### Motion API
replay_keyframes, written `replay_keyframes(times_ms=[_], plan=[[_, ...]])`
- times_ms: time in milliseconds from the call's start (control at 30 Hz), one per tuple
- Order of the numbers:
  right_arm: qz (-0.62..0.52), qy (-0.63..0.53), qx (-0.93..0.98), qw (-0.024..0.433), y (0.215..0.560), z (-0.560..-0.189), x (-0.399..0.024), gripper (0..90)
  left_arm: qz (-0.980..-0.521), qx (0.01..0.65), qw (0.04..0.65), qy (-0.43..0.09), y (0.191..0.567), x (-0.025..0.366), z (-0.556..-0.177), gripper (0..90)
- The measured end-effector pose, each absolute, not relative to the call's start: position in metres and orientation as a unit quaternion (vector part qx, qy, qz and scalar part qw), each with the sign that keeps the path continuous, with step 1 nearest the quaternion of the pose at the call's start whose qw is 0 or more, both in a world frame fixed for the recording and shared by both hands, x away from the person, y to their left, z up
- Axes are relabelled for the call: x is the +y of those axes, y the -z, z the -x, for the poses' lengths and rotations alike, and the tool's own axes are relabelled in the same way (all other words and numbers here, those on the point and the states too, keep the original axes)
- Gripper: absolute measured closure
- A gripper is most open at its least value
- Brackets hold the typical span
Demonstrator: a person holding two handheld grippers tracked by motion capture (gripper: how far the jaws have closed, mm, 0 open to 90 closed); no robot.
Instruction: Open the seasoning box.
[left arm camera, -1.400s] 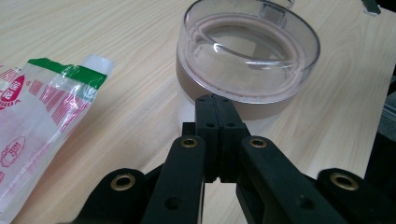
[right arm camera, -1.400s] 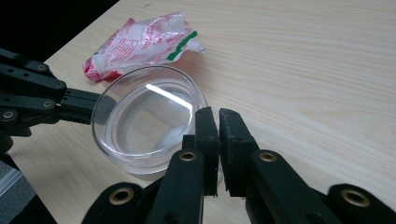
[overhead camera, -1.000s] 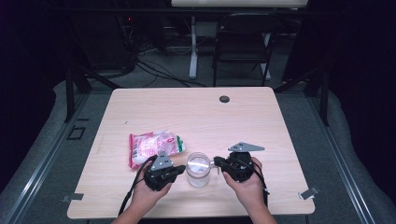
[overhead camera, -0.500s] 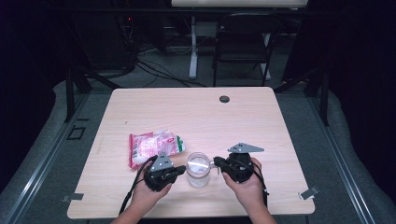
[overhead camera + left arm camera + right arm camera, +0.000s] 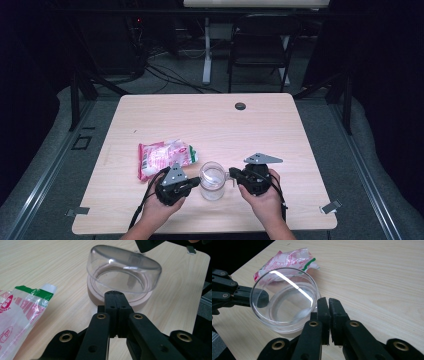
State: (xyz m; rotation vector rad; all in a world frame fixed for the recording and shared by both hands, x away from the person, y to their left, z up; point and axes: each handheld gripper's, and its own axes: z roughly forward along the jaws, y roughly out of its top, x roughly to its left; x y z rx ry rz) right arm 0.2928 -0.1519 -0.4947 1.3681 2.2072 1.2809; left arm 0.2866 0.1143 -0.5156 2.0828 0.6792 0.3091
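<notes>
Clear round plastic jar [image 5: 212,180] sits between both claws, left claw [image 5: 115,293] and right claw [image 5: 328,301] pressed together on its rim; next, steady and lift.

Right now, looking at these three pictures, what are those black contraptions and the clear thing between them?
No robot here: a person holds a two-jaw tool in each hand. The top picture looks down from above the wooden table; the other two come from small cameras riding on each tool, looking along its black jaws. The left hand-held gripper and the right hand-held gripper face each other, jaws shut. Between them stands a clear round container, its see-through lid tilted above the pale base. Each gripper's tips sit at its edge; whether they pinch the rim I cannot tell. A red-and-white plastic packet lies beside it, and a small dark disc sits near the far edge.
</notes>
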Motion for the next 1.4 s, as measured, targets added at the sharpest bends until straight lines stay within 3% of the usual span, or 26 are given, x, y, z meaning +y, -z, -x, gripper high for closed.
replay_keyframes(times_ms=[200,633,1400], plan=[[-0.469,-0.405,0.772,0.142,0.501,-0.293,-0.147,90.0,-0.844,0.283,0.438,-0.124,0.520,0.117,-0.289,90.0],[-0.471,-0.416,0.767,0.131,0.502,-0.294,-0.149,90.0,-0.844,0.289,0.432,-0.131,0.522,0.118,-0.290,90.0],[-0.465,-0.449,0.749,0.141,0.498,-0.290,-0.150,82.8,-0.846,0.265,0.440,-0.144,0.517,0.112,-0.283,90.0]])
